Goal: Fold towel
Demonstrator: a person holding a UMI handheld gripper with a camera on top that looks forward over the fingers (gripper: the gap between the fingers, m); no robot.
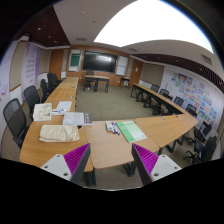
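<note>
A cream folded towel [60, 132] lies on the wooden table [95, 140], ahead of my fingers and to the left. My gripper [111, 160] is held above the table's near edge. Its two fingers with magenta pads [77, 158] stand wide apart with nothing between them. The towel is well beyond the left finger, not touched.
A green booklet [130, 131] and papers [113, 128] lie on the table ahead. More white cloth or papers [44, 111] lie further along the left side. Black chairs [15, 120] line the U-shaped tables; the carpeted middle [120, 103] is open floor.
</note>
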